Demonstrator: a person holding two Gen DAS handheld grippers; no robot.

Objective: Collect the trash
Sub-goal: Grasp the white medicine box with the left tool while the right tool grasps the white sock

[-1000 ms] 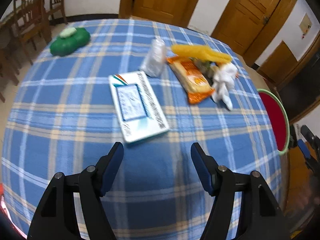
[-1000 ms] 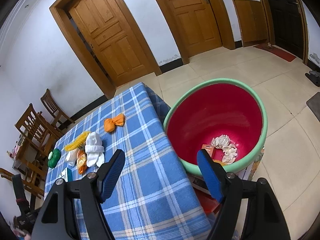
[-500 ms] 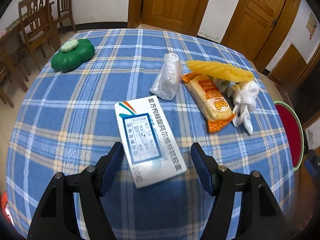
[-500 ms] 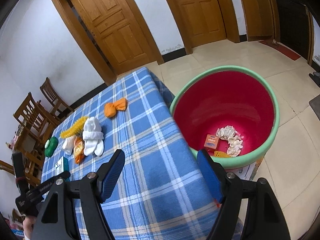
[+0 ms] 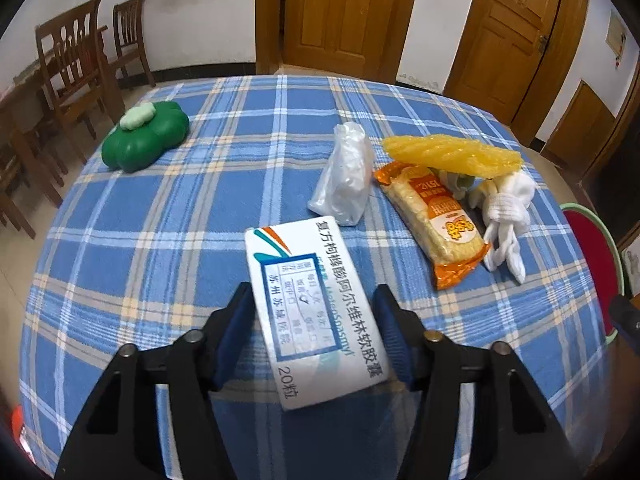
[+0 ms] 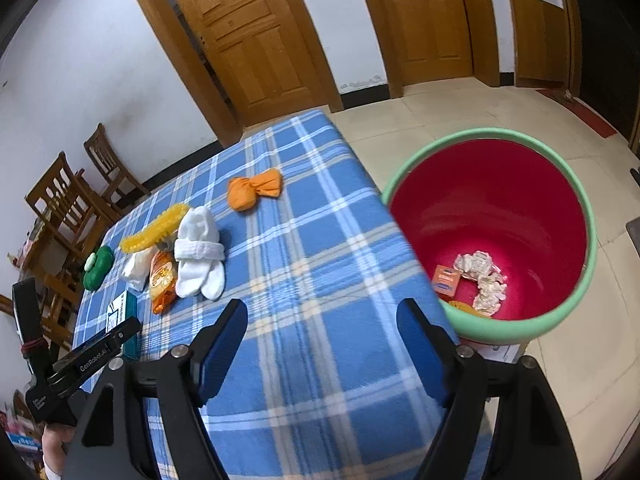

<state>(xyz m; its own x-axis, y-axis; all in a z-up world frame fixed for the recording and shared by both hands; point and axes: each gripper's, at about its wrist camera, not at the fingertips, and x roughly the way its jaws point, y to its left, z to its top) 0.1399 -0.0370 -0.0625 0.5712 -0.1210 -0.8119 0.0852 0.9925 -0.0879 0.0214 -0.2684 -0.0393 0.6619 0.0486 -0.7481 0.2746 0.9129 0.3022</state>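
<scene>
- Left wrist view: our left gripper has its jaws apart on either side of a white medicine box, which lies flat on the blue checked tablecloth. The left pad sits just beside the box edge; we cannot tell whether either pad touches it.
- Beyond the box lie a crumpled clear plastic bag, an orange snack packet, a yellow wrapper resting across the packet's far end, and a bundle of white socks.
- A green clover-shaped case sits well apart at the far left. The bin shows at the right table edge.
- Right wrist view: our right gripper hovers over the tablecloth with its jaws wide apart and nothing between them.
- The red bin with a green rim stands on the floor just beside the table, with crumpled white paper and a small orange box at its bottom.
- On the table we see an orange cloth bundle, the socks, the snack packet and the medicine box, beside the left gripper.
</scene>
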